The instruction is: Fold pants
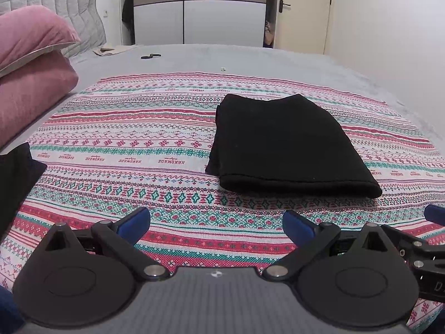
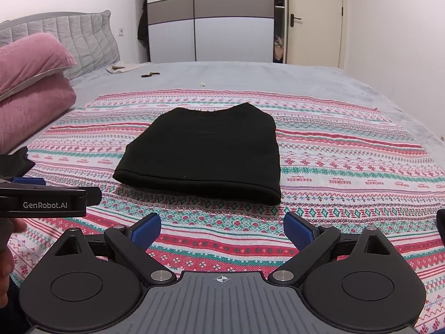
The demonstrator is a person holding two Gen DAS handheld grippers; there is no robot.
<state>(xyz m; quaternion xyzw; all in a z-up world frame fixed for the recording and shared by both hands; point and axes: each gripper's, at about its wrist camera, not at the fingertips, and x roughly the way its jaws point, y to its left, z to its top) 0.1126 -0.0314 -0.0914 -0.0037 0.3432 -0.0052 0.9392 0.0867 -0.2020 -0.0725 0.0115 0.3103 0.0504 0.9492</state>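
Folded black pants (image 2: 203, 153), patterned cloth (image 2: 347, 150)

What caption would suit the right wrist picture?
Open right gripper hovers before folded black pants lying on a patterned cloth on the bed.

1. We see a patterned cloth (image 2: 333, 150) in red, green and white spread over the grey bed (image 2: 278, 75).
2. We see two pink pillows (image 1: 30, 64) stacked at the bed's left edge, against a grey padded headboard (image 2: 69, 36).
3. Near the bed's far edge we see a small dark item (image 1: 150, 56) and a beige cloth (image 2: 119, 67).
4. Beyond the bed stand a wardrobe (image 2: 211, 22) and a door (image 2: 314, 19).
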